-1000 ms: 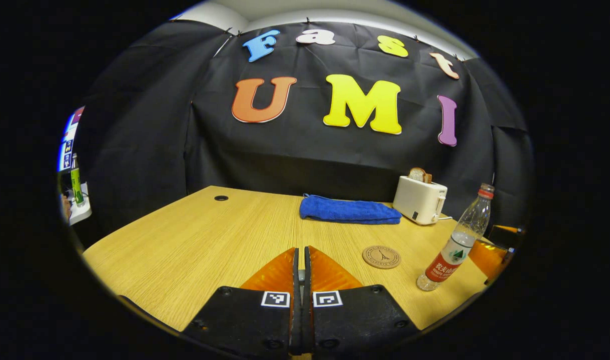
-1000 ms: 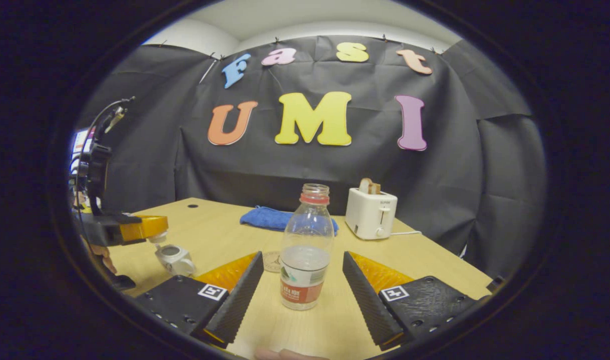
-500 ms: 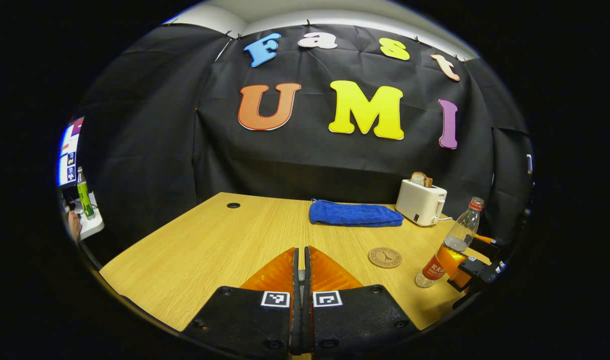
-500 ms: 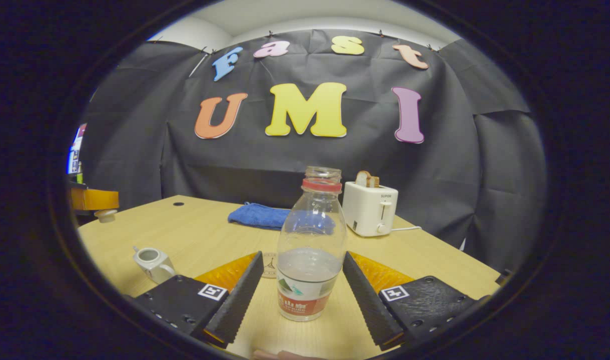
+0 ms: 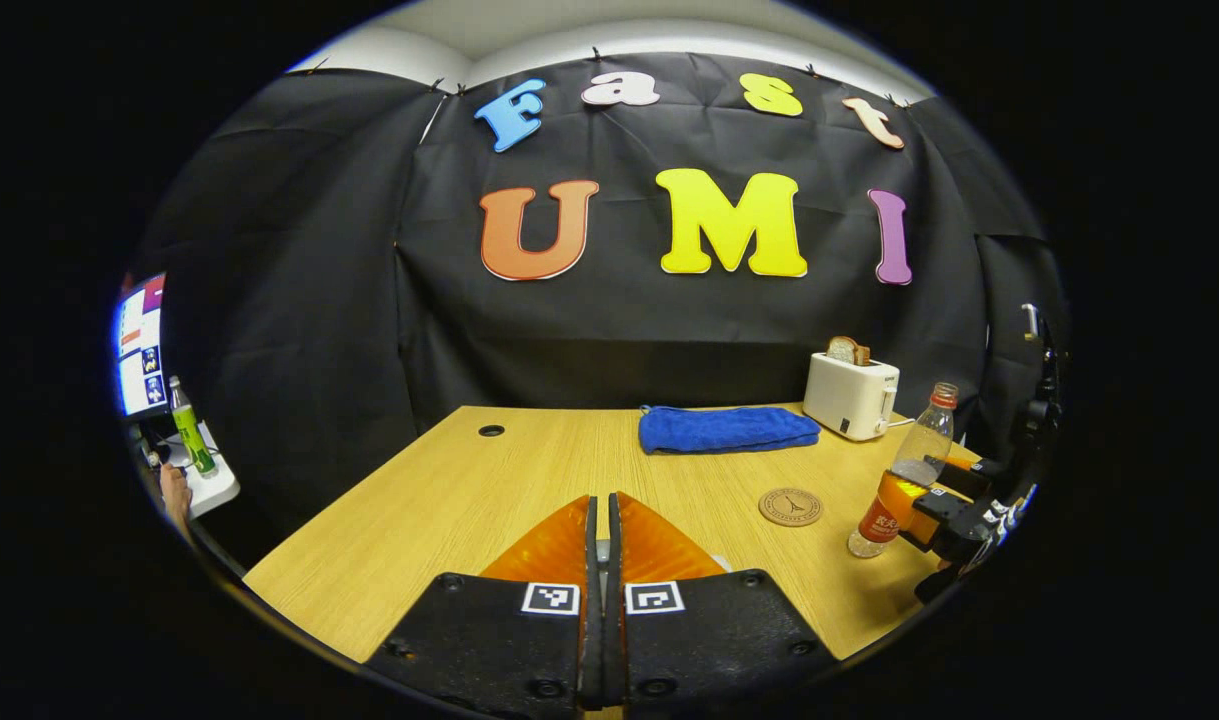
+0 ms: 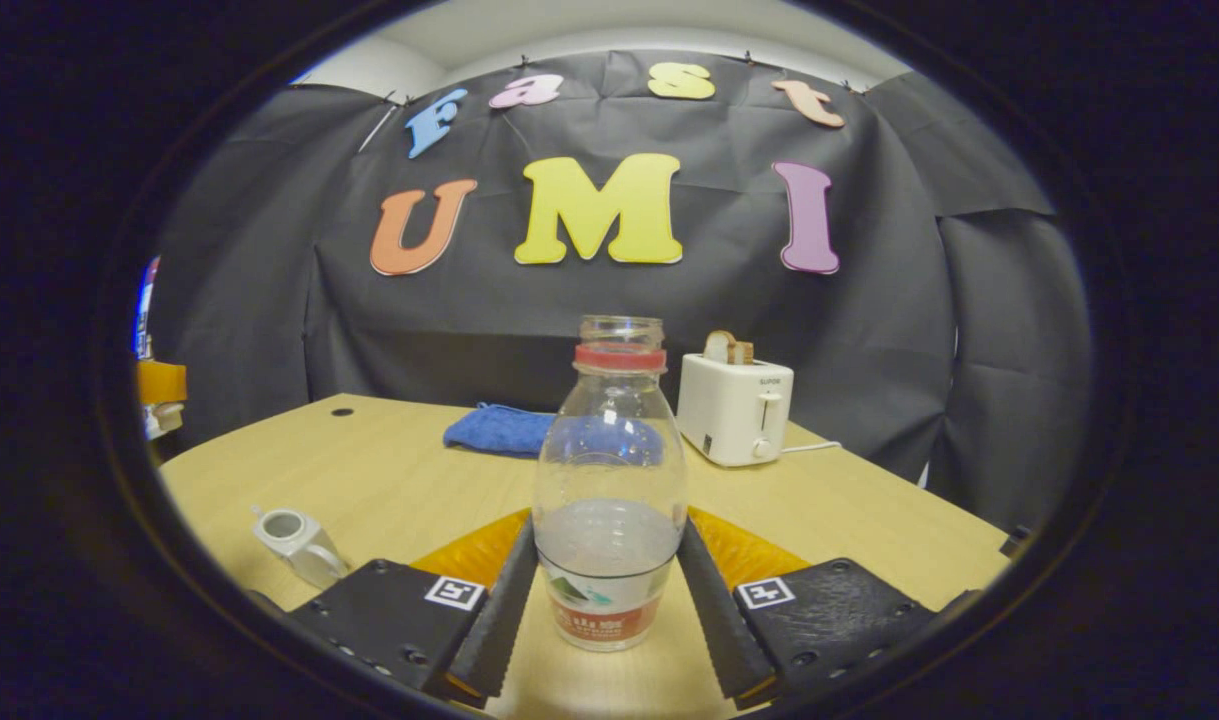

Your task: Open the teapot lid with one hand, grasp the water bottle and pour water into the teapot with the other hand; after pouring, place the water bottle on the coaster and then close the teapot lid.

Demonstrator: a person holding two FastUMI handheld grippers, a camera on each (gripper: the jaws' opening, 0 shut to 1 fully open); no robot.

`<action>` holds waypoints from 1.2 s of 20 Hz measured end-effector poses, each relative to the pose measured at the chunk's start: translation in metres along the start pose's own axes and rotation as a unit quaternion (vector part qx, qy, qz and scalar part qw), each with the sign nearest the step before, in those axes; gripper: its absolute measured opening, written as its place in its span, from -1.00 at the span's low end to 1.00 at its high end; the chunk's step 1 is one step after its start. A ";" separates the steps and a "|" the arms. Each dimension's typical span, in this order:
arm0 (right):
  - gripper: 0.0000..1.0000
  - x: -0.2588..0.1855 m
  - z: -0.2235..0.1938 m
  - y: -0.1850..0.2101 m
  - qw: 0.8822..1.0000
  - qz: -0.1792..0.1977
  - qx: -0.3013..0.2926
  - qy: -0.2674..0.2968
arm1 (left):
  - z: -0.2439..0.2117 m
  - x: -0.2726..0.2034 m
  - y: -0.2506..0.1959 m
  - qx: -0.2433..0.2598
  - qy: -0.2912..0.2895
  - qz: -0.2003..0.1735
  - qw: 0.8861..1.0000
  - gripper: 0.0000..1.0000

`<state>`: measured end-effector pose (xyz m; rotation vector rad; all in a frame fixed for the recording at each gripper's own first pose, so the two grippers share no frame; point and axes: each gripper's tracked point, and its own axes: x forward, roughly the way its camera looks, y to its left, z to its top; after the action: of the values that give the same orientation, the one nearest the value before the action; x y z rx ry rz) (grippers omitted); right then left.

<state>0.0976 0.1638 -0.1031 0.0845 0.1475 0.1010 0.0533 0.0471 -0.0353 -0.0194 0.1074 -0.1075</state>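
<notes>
You are working over a light wooden tabletop [image 5: 449, 500] that is running back to the black booth wall. Your right hand-held gripper [image 6: 609, 585] is sitting low at the near edge with the water bottle [image 6: 609, 500] standing upright between its fingers [image 6: 504, 610]; both fingers are lying against the bottle's lower sides, at the label, so the gripper is pinching it. The bottle is uncapped, with a red ring under its open neck, and it is holding water up to about the middle. In the left gripper view the same bottle [image 5: 899, 475] is standing at the far right of the tabletop with the right hand-held gripper [image 5: 919, 500] around its lower part.

Your left hand-held gripper [image 5: 599, 540] is hovering above the tabletop with its fingers pressed together; I cannot tell from that view what sits between them.

A white toaster [image 6: 734, 408] with bread in its slots is standing at the back, and a folded blue towel [image 5: 726, 430] is lying just to its left. The small white teapot [image 6: 294, 540] is resting on the tabletop well to the left of the bottle, its mouth open. The round coaster [image 5: 790, 506] is lying flat, near the bottle.
</notes>
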 end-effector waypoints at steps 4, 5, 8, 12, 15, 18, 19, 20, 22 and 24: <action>0.52 -0.012 0.001 0.010 1.000 -0.003 -0.021 0.007 | 0.001 -0.003 0.007 -0.011 -0.002 -0.012 1.000 -0.94; 0.51 -0.014 0.004 0.010 0.999 -0.008 -0.035 0.007 | 0.001 -0.004 0.006 -0.018 -0.003 -0.023 1.000 -0.94; 0.51 -0.021 0.013 0.014 0.996 -0.024 -0.086 0.001 | 0.006 -0.010 0.010 -0.026 -0.007 -0.038 0.999 -0.94; 0.51 -0.027 0.019 0.017 0.987 -0.040 -0.156 0.002 | 0.009 -0.015 0.017 -0.029 -0.008 -0.039 0.999 -1.00; 0.51 -0.028 0.020 0.023 0.979 -0.046 -0.197 0.007 | 0.009 -0.016 0.020 -0.030 -0.007 -0.038 0.999 -0.94; 0.51 -0.022 0.020 0.027 0.964 -0.054 -0.259 0.009 | 0.009 -0.015 0.021 -0.030 -0.007 -0.040 0.999 -0.94; 0.51 -0.021 0.019 0.028 0.958 -0.056 -0.282 0.009 | 0.008 -0.015 0.021 -0.029 -0.006 -0.039 0.999 -0.94; 0.51 -0.021 0.017 0.031 0.951 -0.056 -0.304 0.007 | 0.007 -0.016 0.022 -0.028 -0.006 -0.039 0.999 -0.94; 0.51 -0.019 0.017 0.034 0.933 -0.058 -0.355 0.001 | 0.009 -0.017 0.022 -0.024 -0.008 -0.040 0.999 -0.94; 0.52 -0.019 0.010 0.034 0.910 -0.070 -0.409 0.005 | 0.012 -0.018 0.023 -0.024 -0.010 -0.040 0.999 -1.00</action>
<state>0.0774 0.1952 -0.0876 -0.7679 0.1122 0.0144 0.0389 0.0725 -0.0222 -0.0728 0.0884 -0.1837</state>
